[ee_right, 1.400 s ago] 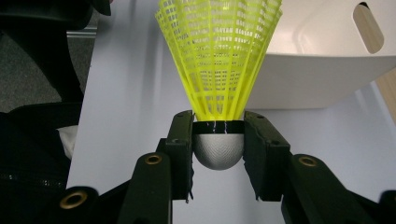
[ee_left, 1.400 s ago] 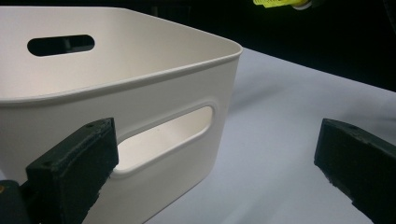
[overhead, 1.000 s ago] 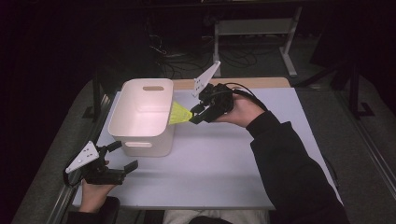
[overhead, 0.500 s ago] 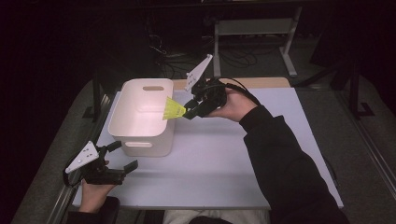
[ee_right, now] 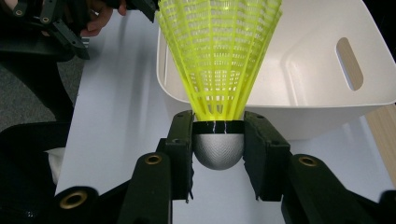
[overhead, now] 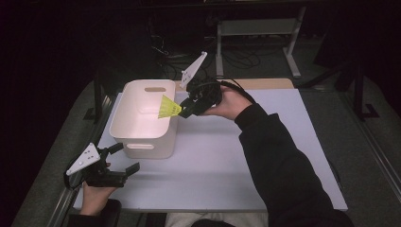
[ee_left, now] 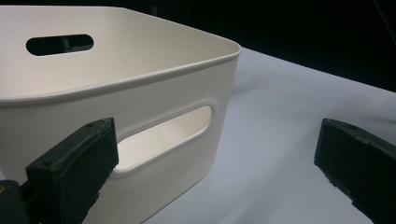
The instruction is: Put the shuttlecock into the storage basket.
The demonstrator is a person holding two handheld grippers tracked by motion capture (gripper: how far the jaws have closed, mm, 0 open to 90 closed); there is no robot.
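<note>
High view: right claw [overhead: 182, 109] holds a yellow shuttlecock [overhead: 168, 107] by its cork at the white bin [overhead: 135, 137]'s 3 o'clock rim, skirt over the opening. Advise carrying further inward before release. Left claw [overhead: 124, 158] lies open, empty, at the bin's 7 o'clock; the surface [overhead: 222, 165] offers room. Left gripper view: jaws stand wide beside the bin handle [ee_left: 163, 137]. Right gripper view: jaws clamp the cork [ee_right: 218, 148].

Two hands, two tongs: one clamped, one waiting

The right tongs [overhead: 182, 109] stretch forward on a dark-sleeved arm, jaws closed tight around their load; the left tongs [overhead: 122, 158] sit low near the person, jaws spread wide and gripping nothing.
</note>
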